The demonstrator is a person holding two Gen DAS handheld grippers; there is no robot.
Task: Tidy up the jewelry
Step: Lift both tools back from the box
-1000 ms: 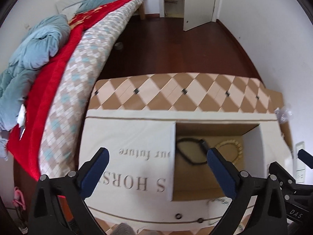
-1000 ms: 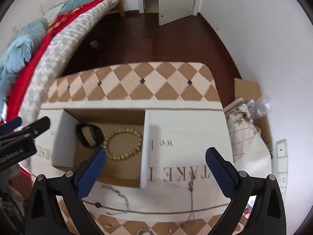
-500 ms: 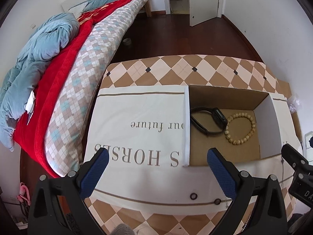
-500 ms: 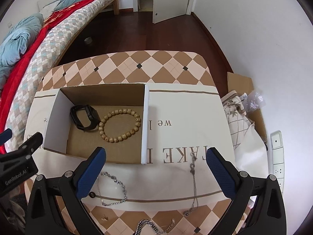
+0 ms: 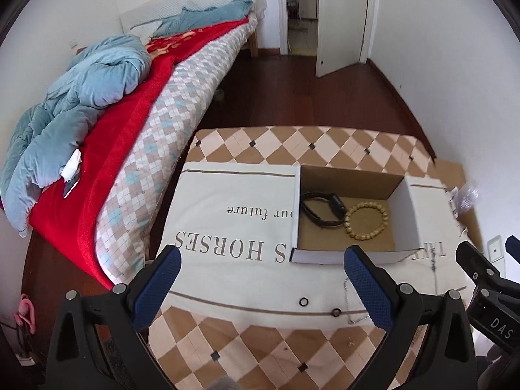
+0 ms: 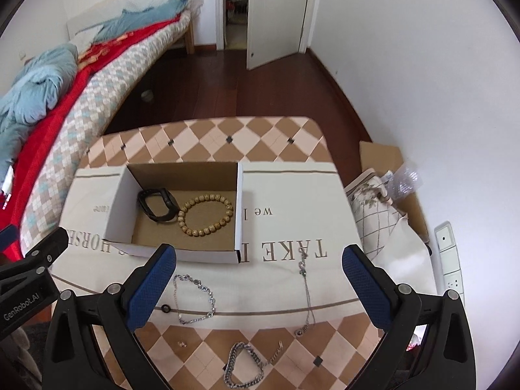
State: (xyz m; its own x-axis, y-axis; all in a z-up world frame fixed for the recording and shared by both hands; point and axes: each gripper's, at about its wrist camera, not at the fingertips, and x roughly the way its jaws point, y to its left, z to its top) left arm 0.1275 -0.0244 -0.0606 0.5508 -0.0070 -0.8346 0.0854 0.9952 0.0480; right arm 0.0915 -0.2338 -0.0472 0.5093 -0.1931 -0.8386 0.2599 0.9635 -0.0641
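An open cardboard box (image 6: 120, 214) (image 5: 409, 214) sits on a cream printed cloth on the checkered table. Inside lie a black watch (image 6: 158, 204) (image 5: 321, 208) and a wooden bead bracelet (image 6: 205, 215) (image 5: 367, 221). On the cloth in front of the box lie a thin silver chain (image 6: 195, 295), a long silver necklace (image 6: 305, 292) and two small black rings (image 5: 303, 301) (image 5: 336, 312). A chunky silver chain (image 6: 243, 367) lies on the bare table. My left gripper (image 5: 263, 279) and my right gripper (image 6: 260, 279) are both open and empty, above the table's near side.
A bed (image 5: 123, 123) with red and blue blankets runs along the left. A patterned bag (image 6: 380, 214) and cardboard sit to the right of the table by the wall. A tiny earring (image 6: 182, 344) lies on the table. An open door (image 6: 273, 16) is at the back.
Both grippers have drawn back and up from the box, so more of the table and the loose chains and rings in front of it have come into view. Both stay open.
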